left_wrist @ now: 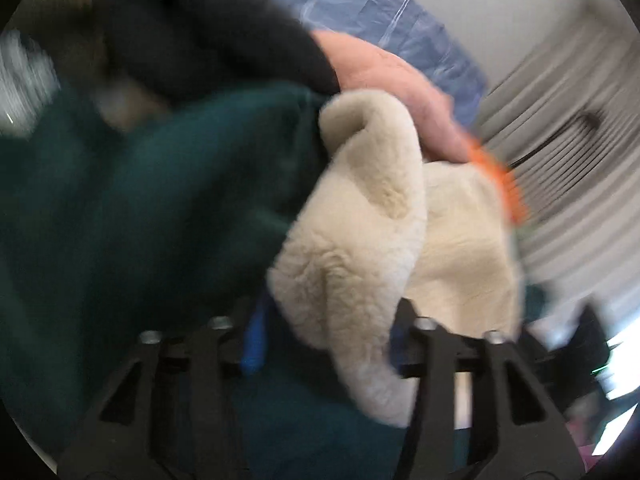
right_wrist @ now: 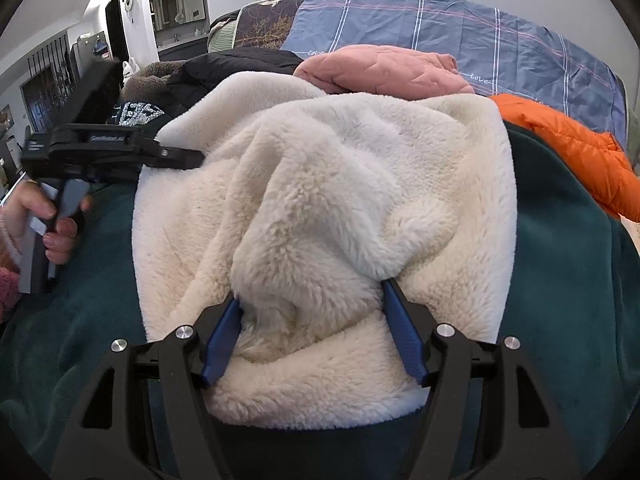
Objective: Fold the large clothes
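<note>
A cream fleece garment (right_wrist: 320, 184) lies bunched on dark green cloth (right_wrist: 560, 264) on the bed. My right gripper (right_wrist: 312, 292) stands open at the garment's near edge, with a fold of fleece loose between its blue pads (right_wrist: 404, 336). My left gripper (right_wrist: 196, 159), held by a person's hand (right_wrist: 60, 224), points at the garment's left edge. The left wrist view is blurred. There the left gripper (left_wrist: 332, 312) looks open. A flap of cream fleece (left_wrist: 360, 248) hangs between its fingers and over the right one, and a gap shows beside its left blue pad (left_wrist: 252, 344).
Behind the fleece lie a pink quilted garment (right_wrist: 384, 70), an orange puffer jacket (right_wrist: 568, 148) at the right and a black garment (right_wrist: 240, 64). A blue plaid sheet (right_wrist: 440, 24) covers the far bed. Room furniture stands at the far left.
</note>
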Demonstrator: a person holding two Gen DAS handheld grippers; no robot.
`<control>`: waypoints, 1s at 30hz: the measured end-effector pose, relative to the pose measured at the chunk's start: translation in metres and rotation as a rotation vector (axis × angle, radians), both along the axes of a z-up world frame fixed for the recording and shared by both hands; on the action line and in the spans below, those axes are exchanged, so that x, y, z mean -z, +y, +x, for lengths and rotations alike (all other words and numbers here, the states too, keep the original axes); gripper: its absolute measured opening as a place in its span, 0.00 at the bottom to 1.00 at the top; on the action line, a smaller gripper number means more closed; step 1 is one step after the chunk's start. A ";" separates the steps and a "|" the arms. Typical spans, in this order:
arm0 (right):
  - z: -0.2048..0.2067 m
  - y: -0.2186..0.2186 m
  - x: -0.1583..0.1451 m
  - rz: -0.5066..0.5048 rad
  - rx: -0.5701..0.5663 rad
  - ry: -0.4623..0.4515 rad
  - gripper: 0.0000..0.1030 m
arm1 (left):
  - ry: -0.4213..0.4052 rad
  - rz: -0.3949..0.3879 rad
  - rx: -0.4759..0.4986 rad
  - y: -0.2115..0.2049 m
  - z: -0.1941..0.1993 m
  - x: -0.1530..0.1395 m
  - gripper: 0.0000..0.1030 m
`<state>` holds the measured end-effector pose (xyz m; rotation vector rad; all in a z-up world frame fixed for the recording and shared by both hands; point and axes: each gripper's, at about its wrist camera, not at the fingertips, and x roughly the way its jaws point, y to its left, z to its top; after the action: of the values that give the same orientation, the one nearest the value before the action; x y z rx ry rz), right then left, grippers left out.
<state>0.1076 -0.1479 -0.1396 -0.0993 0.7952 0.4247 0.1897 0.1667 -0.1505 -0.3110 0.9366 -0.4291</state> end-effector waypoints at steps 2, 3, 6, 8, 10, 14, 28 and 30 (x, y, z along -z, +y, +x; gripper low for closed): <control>0.000 -0.001 0.000 0.004 0.000 0.001 0.66 | -0.130 0.198 -0.036 -0.011 -0.017 -0.027 0.58; 0.000 -0.001 0.000 0.005 0.000 0.001 0.67 | -0.199 0.245 -0.039 -0.017 -0.026 -0.043 0.43; 0.000 0.000 0.000 0.004 -0.003 -0.001 0.67 | -0.294 0.220 0.025 -0.033 -0.042 -0.076 0.17; -0.001 0.000 0.000 0.003 -0.003 -0.003 0.67 | -0.301 0.155 0.135 -0.058 -0.046 -0.087 0.15; -0.001 0.000 0.000 0.004 -0.002 -0.004 0.67 | -0.272 0.144 0.206 -0.083 -0.042 -0.078 0.16; -0.004 -0.002 -0.003 0.007 0.005 -0.011 0.67 | -0.178 0.333 0.188 -0.110 -0.009 -0.016 0.19; 0.119 -0.070 -0.087 0.016 0.307 0.008 0.70 | -0.208 0.179 -0.072 -0.082 0.061 -0.067 0.70; 0.152 -0.080 -0.064 0.126 0.361 0.148 0.70 | -0.126 0.130 -0.053 -0.085 0.079 -0.060 0.38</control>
<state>0.2593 -0.2283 -0.0757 0.1936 0.9088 0.1397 0.2692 0.0820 -0.0906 -0.1882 0.8275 -0.3334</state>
